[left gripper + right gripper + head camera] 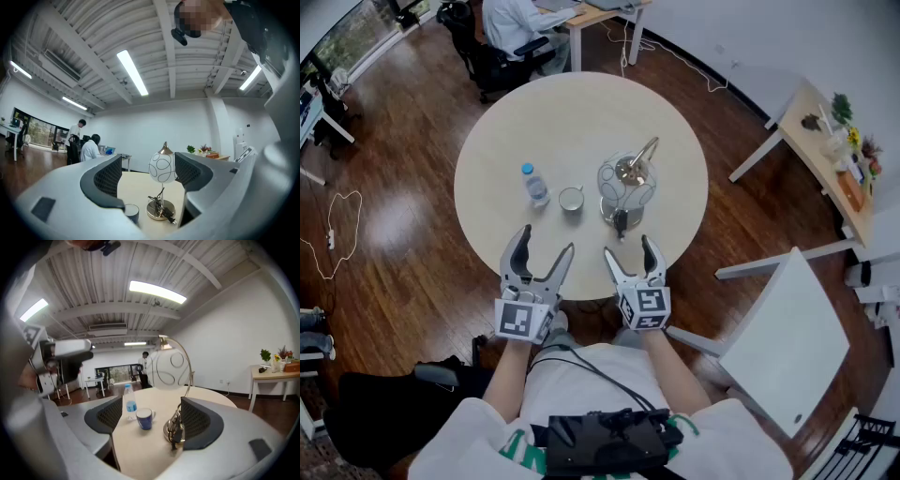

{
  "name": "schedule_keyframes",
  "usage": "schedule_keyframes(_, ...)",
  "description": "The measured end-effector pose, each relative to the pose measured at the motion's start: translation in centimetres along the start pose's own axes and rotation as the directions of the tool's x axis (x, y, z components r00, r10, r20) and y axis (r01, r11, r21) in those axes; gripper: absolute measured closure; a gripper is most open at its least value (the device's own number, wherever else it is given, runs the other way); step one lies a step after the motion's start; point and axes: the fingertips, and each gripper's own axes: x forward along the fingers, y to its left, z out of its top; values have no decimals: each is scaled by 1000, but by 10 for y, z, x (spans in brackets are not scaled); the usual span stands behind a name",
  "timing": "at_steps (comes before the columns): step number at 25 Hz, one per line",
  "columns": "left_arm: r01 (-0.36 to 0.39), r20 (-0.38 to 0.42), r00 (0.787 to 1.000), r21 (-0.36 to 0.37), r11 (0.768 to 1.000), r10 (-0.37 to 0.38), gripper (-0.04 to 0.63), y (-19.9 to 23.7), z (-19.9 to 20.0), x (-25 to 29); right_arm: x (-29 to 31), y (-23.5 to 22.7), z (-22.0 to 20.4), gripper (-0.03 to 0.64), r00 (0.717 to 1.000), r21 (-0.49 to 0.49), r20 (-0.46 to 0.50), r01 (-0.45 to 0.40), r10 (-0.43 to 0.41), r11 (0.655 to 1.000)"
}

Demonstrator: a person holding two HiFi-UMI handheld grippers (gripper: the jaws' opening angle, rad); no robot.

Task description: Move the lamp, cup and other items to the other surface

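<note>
Left gripper [547, 242] and right gripper [628, 247] hover, jaws apart and empty, at the near edge of a round table [534, 112]; the lamp [628, 183] stands just beyond the right one, cup [571, 199] and bottle [534, 185] to its left.

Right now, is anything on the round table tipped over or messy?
Nothing is tipped or spilled: the bottle, cup and lamp stand upright. Only the lamp's cord is bunched on its base, plug poking out.

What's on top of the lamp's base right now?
A bundled dark cord with its plug rests on the round metal base of the lamp, by the stem. The base beneath the bundle is hidden.
</note>
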Motion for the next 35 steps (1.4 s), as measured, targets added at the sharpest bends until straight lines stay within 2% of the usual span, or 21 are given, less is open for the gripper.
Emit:
schedule_keyframes(4,4,-17,1000,-4,1000,-4,245,1,-8,7,37,-9,-58,216,991,28,-132,0,3,1000)
schedule_keyframes(7,-3,-23,1000,-3,1000,3,245,5,-12,10,70,-20,-87,216,982,22,-190,-1,5,1000)
schedule_keyframes(12,-36,-46,998,3,999,36,245,15,-18,6,117,-45,-124,230,970,20,-243,28,-22,999)
schedule_keyframes(18,-105,-88,991,6,994,105,245,32,-25,-12,160,-58,-137,269,962,42,-270,49,-36,998)
schedule_keyframes(22,-157,-121,980,15,987,158,245,44,-30,-34,183,-70,-144,328,957,31,-274,105,-93,994)
schedule_keyframes(24,-183,-131,974,19,983,184,245,51,-31,-45,189,-83,-139,441,955,-5,-255,158,-154,987)
schedule_keyframes(26,-210,-136,968,25,977,211,245,57,-32,-55,191,-80,-130,461,954,-39,-251,157,-162,987)
schedule_keyframes(28,-231,-141,962,25,973,232,245,62,-34,-65,193,-71,-125,525,957,-72,-252,132,-146,989)
schedule_keyframes(32,-241,-146,959,20,970,241,245,61,-35,-75,182,-81,-125,568,948,-39,-251,193,-196,980)
schedule_keyframes(35,-233,-148,961,11,972,232,245,56,-36,-79,167,-91,-131,572,950,-47,-238,195,-201,980)
